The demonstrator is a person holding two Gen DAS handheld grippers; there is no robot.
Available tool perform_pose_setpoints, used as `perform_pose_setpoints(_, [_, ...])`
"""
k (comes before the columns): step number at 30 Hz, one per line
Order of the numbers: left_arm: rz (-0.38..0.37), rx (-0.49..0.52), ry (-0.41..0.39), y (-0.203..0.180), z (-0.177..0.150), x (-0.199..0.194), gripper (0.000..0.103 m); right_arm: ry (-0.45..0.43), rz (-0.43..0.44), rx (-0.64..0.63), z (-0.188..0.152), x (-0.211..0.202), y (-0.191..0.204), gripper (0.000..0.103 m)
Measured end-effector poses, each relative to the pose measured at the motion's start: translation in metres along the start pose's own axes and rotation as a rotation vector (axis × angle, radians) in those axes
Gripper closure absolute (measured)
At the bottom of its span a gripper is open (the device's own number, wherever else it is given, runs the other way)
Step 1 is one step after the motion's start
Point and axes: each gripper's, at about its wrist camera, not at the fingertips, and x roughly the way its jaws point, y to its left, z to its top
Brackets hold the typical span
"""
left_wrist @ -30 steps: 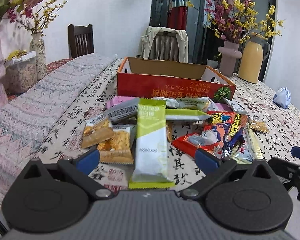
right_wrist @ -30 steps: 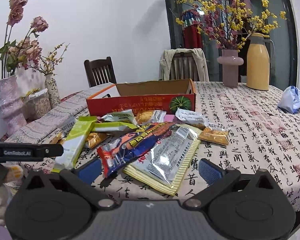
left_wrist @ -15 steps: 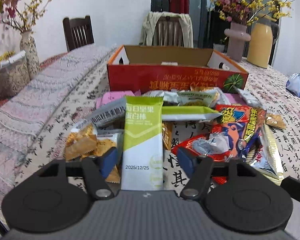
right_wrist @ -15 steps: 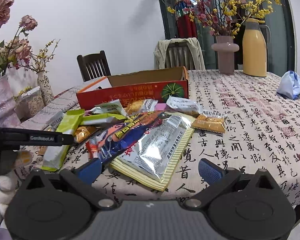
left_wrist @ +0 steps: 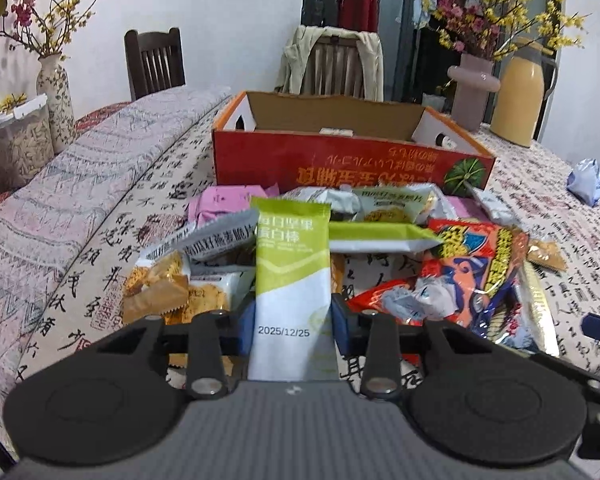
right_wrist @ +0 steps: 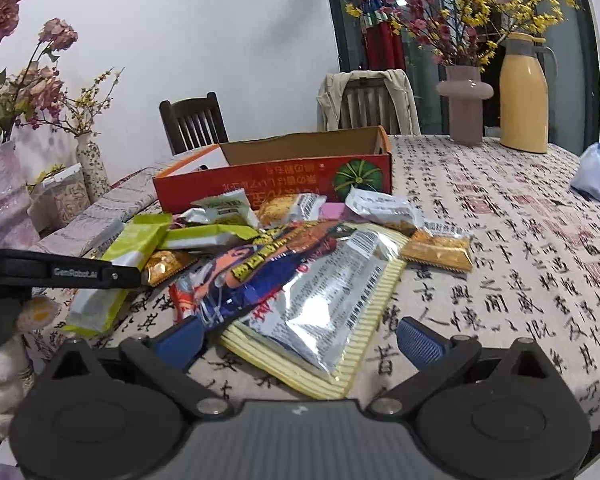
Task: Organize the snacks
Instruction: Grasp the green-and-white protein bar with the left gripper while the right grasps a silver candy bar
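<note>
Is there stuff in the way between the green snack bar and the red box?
Yes. The left claw grips the green snack bar, but other snack packets lie piled between it and the red box, so it must go over them.

You are working in a home dining room. A dining table (right_wrist: 520, 216) carries a calligraphy-print cloth, with wooden chairs (right_wrist: 192, 120) at its far side, one draped with a jacket (right_wrist: 364, 96). Vases of flowers (right_wrist: 464, 104), a yellow thermos jug (right_wrist: 524, 96) and a doorway behind confirm domestic use.
</note>
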Motion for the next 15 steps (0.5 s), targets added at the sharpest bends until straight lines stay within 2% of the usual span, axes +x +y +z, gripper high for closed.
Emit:
perform_pose_setpoints(4, [-0.009,-0.002,-0.019,0.0,0.002,-0.005,0.065,-0.007,-0.012,-0.005,0.005,0.006,0.004,0.0])
perform_pose_setpoints(7, [-0.016,-0.009,-0.021,0.002,0.003,-0.006,0.065,-0.001,-0.055,0.009,0.008,0.012,0.001,0.001])
perform_pose_setpoints(15, [-0.032,-0.016,-0.038,0.004,0.005,-0.007,0.065,0.065,-0.102,0.075,0.023,0.041,-0.013,0.022])
